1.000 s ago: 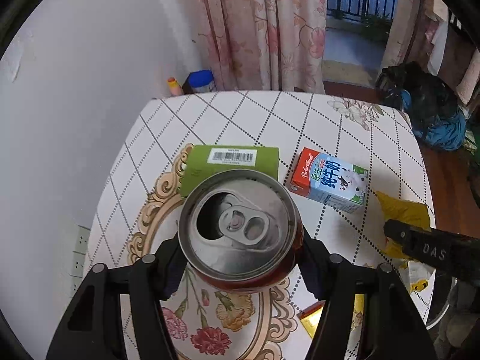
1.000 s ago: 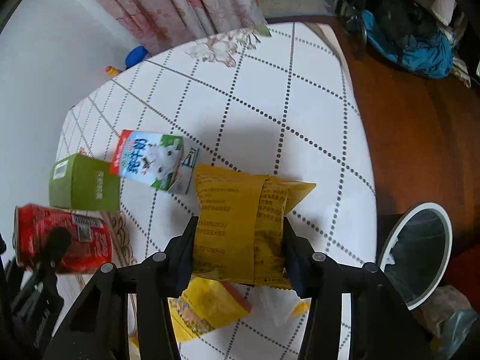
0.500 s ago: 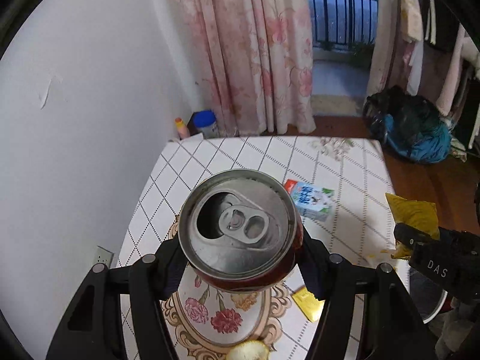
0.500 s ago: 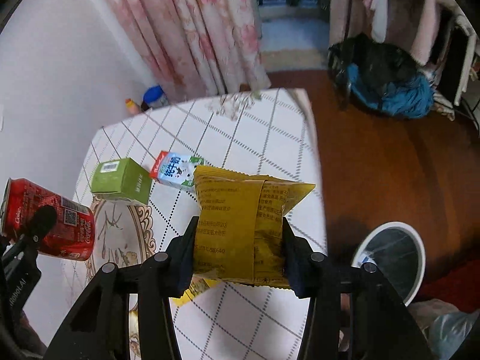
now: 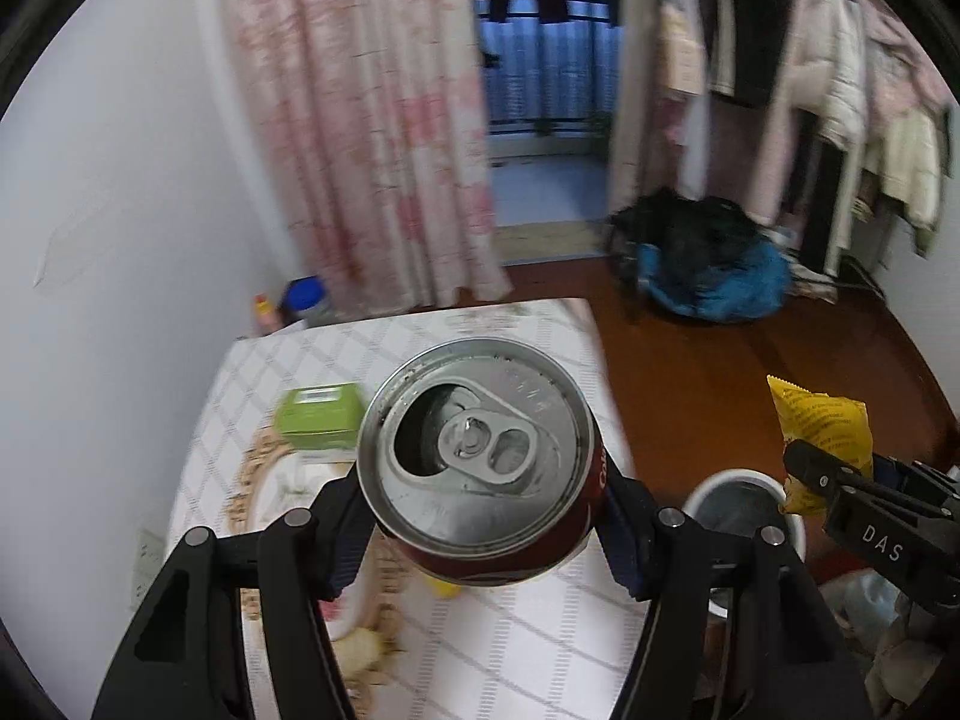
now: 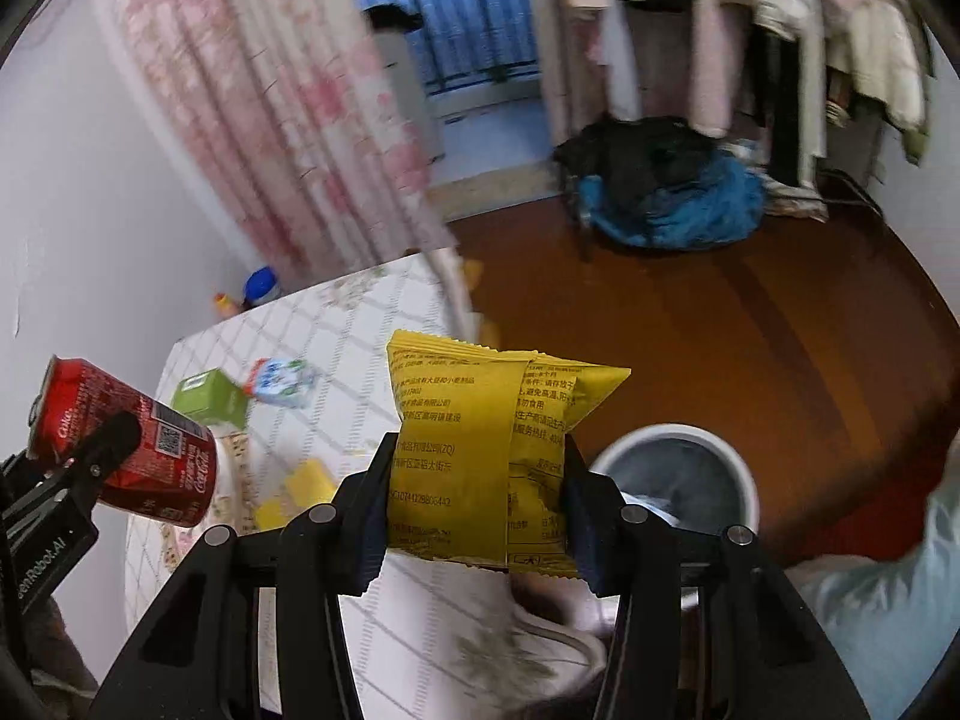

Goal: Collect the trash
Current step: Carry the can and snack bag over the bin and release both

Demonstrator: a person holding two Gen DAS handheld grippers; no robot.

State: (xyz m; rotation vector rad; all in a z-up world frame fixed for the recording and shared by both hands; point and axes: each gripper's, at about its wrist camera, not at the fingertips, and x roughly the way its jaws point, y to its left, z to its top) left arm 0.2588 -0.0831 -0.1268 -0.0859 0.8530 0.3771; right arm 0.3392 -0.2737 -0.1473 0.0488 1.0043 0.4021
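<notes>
Trash in both grips: my left gripper [image 5: 480, 531] has its fingers closed on the sides of one red soda can [image 5: 480, 462], opened top facing the lens; my right gripper [image 6: 474, 504] has its fingers clamped on one yellow snack packet [image 6: 480, 456], held upright. One white bin [image 6: 678, 480] stands on the floor just beyond and below my right fingers, partly behind the packet.

Step in hand, as I judge it: carry both to the bin. Best to bring the packet fully over the opening before releasing, since it is light and may drift; keep the can level so dregs stay in.

On the table [image 6: 372, 324] behind my fingers: one green box [image 6: 210, 399], one milk carton [image 6: 282, 381], some yellow scraps, blurred, count unclear.
</notes>
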